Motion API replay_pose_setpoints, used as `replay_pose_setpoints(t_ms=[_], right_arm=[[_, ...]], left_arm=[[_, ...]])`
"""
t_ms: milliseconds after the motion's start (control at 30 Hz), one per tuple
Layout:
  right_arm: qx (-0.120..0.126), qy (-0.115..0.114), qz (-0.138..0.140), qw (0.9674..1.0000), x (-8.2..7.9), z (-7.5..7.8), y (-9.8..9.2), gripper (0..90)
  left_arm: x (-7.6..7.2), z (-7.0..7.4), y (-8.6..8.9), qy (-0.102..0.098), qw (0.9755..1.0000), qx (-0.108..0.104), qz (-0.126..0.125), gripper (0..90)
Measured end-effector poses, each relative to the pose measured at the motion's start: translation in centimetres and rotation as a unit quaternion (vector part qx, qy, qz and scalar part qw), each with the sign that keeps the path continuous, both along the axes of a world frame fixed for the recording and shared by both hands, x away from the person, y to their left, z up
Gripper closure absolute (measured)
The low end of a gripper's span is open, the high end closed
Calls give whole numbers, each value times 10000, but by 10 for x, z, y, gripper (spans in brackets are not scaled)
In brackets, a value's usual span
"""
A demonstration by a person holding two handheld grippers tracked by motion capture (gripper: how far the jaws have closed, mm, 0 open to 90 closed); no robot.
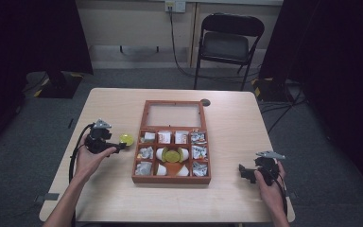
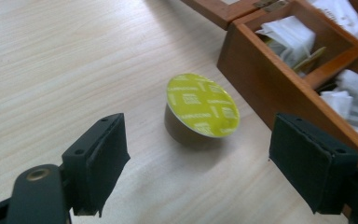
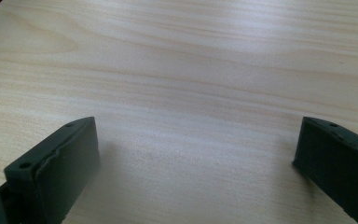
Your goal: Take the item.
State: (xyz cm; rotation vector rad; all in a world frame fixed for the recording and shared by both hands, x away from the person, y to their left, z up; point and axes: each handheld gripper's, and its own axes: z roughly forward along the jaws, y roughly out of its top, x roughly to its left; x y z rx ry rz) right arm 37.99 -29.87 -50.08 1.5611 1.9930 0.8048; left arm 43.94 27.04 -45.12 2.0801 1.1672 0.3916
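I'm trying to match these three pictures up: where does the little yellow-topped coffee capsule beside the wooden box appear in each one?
High view: the coffee capsule sits on the table left of the wooden box, just ahead of the left gripper.
Left gripper view: the capsule stands mid-picture, beyond and between the open jaws, untouched.
Right gripper view: not in it; bare table beyond open jaws.
Shared landmark: the wooden box's side wall, right of the capsule.

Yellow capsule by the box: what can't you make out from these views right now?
- Capsule lid print: blurred in the left gripper view, unreadable; too small in the high view.
- Capsule's far side: hidden by its own body.
- Wooden box: cut off by the top and right edges of the left gripper view; most compartments out of frame there.
- Box contents: too small in the high view to identify.
- Right gripper: bare table ahead; its jaw bases are cut off by the bottom edge.
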Motion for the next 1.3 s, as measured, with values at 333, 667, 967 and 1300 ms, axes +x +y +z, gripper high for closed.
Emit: replay_pose_setpoints(t_ms=[333, 667, 967, 1300], right_arm=[[1, 0, -1, 10000, 0, 0, 0, 0], [1, -1, 1, 10000, 0, 0, 0, 0], [1, -1, 1, 10000, 0, 0, 0, 0], [-2, -3, 3, 10000, 0, 0, 0, 0]], left_arm=[[-18, 10, 17, -49, 9999, 126, 99, 215], [-40, 7, 34, -72, 9997, -21, 253, 200], [-53, -10, 50, 239, 9978, 154, 606, 165], [-58, -34, 73, 427, 9923, 534, 1033, 162]])
